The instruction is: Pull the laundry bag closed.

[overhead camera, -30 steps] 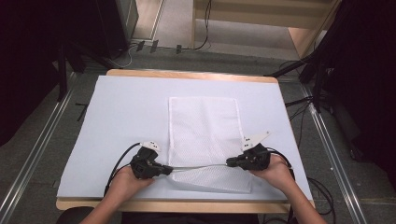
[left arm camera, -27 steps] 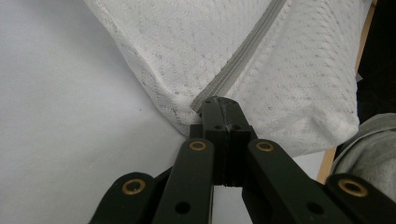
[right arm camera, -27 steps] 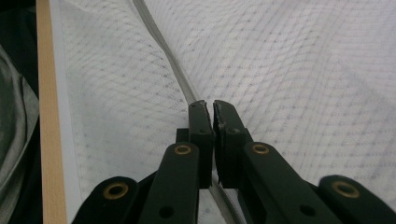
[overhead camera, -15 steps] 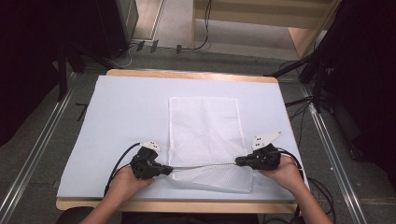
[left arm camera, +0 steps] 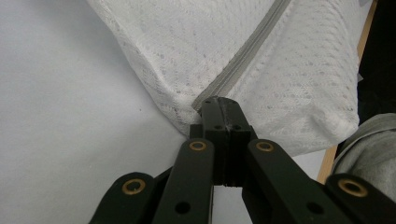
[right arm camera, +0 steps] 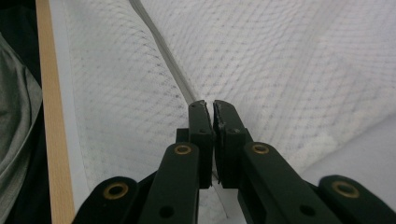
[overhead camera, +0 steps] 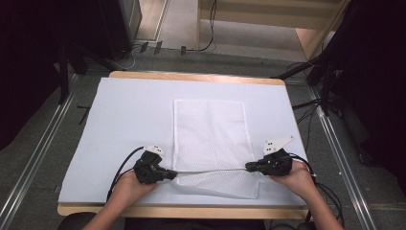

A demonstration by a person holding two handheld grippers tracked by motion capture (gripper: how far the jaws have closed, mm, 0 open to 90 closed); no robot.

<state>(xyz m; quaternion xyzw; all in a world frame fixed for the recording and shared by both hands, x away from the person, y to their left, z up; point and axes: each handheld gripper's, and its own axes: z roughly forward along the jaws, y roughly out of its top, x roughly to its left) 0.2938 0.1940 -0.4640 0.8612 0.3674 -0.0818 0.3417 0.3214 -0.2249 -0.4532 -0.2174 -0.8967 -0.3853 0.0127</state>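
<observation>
- While both grippers pinch the near end of the white mesh laundry bag (overhead camera: pixel 210 139), it lies lengthwise mid-table on the white table cover (overhead camera: pixel 124 120), far end flat, near end lifted and pulled taut along its grey zipper edge (overhead camera: pixel 210 171).
- Left gripper (overhead camera: pixel 173 174): jaws closed tight on the zipper's left corner; the left gripper view shows the grey tape (left arm camera: pixel 243 60) running straight into the pinch.
- Right gripper (overhead camera: pixel 249 167): jaws closed on the zipper's right end, mesh caught between the pads (right arm camera: pixel 201 119) in the right gripper view.
- Below the taut line a flap of mesh (overhead camera: pixel 225 184) sags toward the wooden table edge (overhead camera: pixel 182 211).
- Step looks like a fold of the near end over the far end, or a spread. Can't tell which yet.
- To do it well:
  - keep equal tension, hands level, so the zipper line stays straight and parallel to the table edge
  - move both hands together; one lagging will skew the bag
  - lift just enough for the flap to clear the cover, no dragging
  - line corners with the far corners before lowering
- Risk: mesh is slick and thin, so the pinch may slip if pulled apart harder.
</observation>
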